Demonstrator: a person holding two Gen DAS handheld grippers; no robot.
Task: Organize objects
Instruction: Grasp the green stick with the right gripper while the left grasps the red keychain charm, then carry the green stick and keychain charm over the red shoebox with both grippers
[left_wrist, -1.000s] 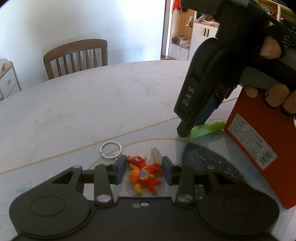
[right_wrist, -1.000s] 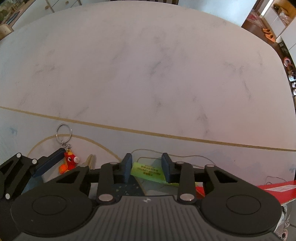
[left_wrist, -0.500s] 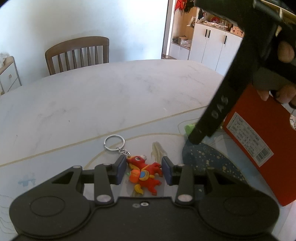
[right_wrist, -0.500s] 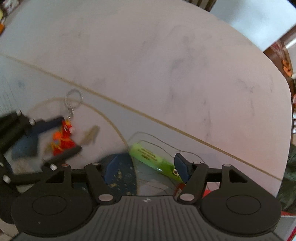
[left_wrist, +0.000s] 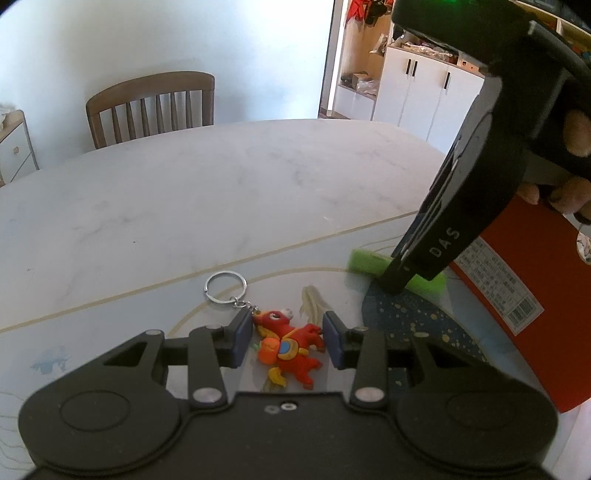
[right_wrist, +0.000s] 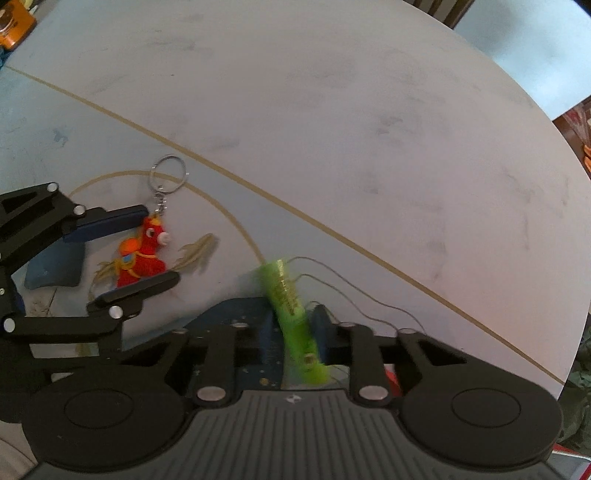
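While both my hands work near the front edge of the table (left_wrist: 221, 192), each gripper sits over its own object so the two can be dealt with together. My left gripper (left_wrist: 288, 341) has its fingers apart, one on either side of the red horse keychain (left_wrist: 291, 347), which lies flat on the tabletop with its ring (left_wrist: 226, 287) stretched out toward the middle of the table; the pads are close to the toy, and one seems to brush its head, but they are not clamped on it, so I judge this as lining up for a pinch across the body rather than the loose chain. My right gripper (right_wrist: 291, 332) has its fingers drawn in around the green tube (right_wrist: 291, 317), which runs lengthwise between them and is blurred; I cannot tell for certain that they are pressing on it, though it looks like a grasp at the tube's near end. Just beside the tube, toward the table's right edge, stands a red box (left_wrist: 517, 295), probably where these things belong. A dark blue printed patch (left_wrist: 413, 317) on the tabletop lies between keychain and box.
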